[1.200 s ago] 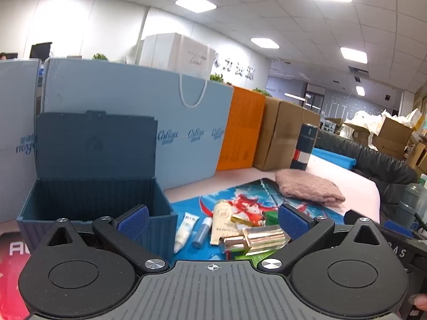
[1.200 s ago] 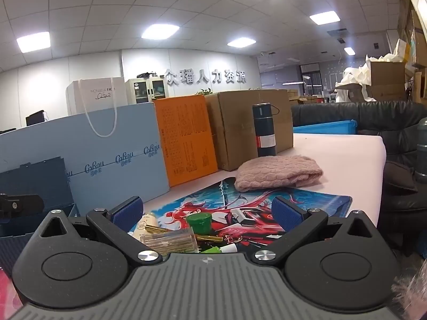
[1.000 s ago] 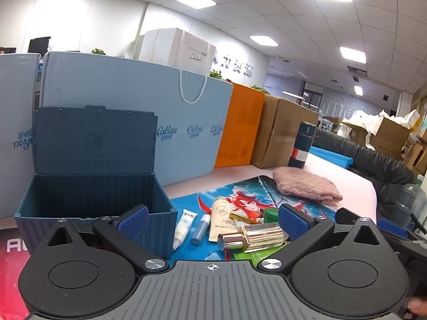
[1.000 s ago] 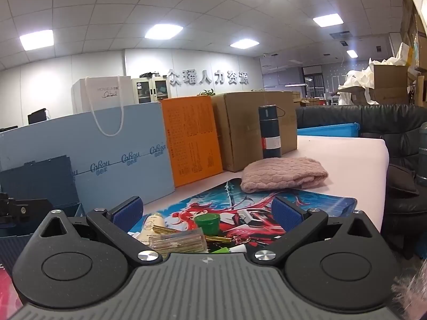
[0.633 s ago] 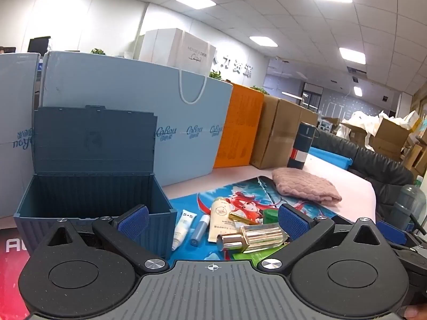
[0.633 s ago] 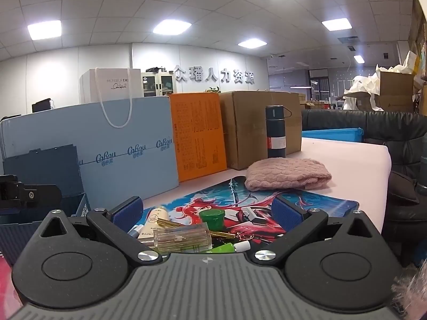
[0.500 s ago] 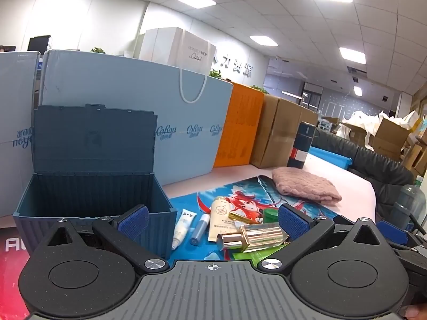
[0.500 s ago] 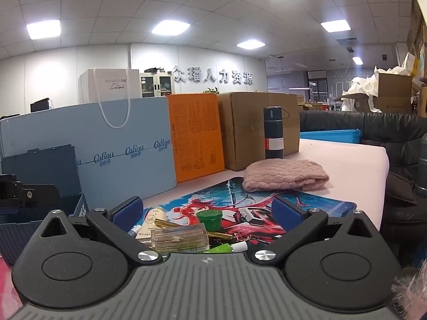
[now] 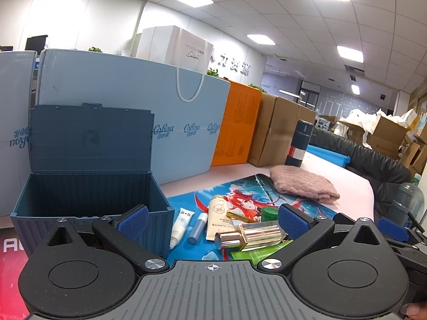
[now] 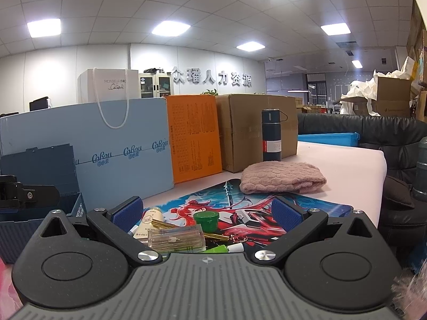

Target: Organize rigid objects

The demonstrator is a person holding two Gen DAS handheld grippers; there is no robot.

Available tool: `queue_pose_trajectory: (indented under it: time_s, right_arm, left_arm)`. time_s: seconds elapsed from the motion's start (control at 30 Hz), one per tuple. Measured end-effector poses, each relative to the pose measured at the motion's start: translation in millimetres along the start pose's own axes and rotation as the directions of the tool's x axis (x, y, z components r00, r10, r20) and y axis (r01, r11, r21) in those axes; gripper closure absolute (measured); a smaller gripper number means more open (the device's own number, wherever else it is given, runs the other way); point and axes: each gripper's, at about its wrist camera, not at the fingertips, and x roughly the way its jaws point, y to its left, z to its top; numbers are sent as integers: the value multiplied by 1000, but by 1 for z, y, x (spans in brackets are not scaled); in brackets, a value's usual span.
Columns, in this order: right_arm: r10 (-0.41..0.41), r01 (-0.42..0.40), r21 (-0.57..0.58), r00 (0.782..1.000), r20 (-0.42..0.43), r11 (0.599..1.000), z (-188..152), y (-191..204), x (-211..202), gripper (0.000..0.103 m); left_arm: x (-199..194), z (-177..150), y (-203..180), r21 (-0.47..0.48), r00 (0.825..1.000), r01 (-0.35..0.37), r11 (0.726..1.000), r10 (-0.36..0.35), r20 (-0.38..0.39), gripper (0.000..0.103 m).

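A dark blue storage box (image 9: 88, 194) stands with its lid up at the left of a printed mat (image 9: 240, 189). On the mat lie a clear perfume bottle (image 9: 253, 236), a cream tube (image 9: 217, 217), a white tube (image 9: 181, 224), a small blue stick (image 9: 197, 228), a gold stick (image 9: 238, 216) and a green jar (image 10: 206, 220). My left gripper (image 9: 212, 220) is open and empty, just short of the perfume bottle. My right gripper (image 10: 206, 213) is open and empty, facing the same pile; the perfume bottle (image 10: 174, 241) lies between its fingers.
A folded pink knit cloth (image 10: 283, 177) lies on the mat's far right. Behind stand a light blue bag (image 9: 133, 122), an orange box (image 10: 193, 144), a cardboard box (image 10: 256, 136) and a dark flask (image 10: 272, 138). A black sofa (image 10: 373, 130) borders the table's right.
Both grippers have shifted slightly, the right view swinging a little to the left. Nothing was grasped or moved on the mat.
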Motion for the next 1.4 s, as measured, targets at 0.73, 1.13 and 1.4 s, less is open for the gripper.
queue_pose_trajectory:
  time_s: [0.73,1.13,1.4]
  right_arm:
    - [9,-9,-33,1000,-11,999,-2,0,3,0]
    - [56,-54,-176,998,10,983,-1,0,11,0]
    - [231,-247,-374,969,-89,894,-18,-6,44,0]
  left_arm:
    - [2,-1,-1,4,1000,-1,1000,1,-6,0]
    - [12,-4,8,-39,999,-6,999,5,-37,0]
    - [23,-8,21,-91,997,-12,996,6,-75,0]
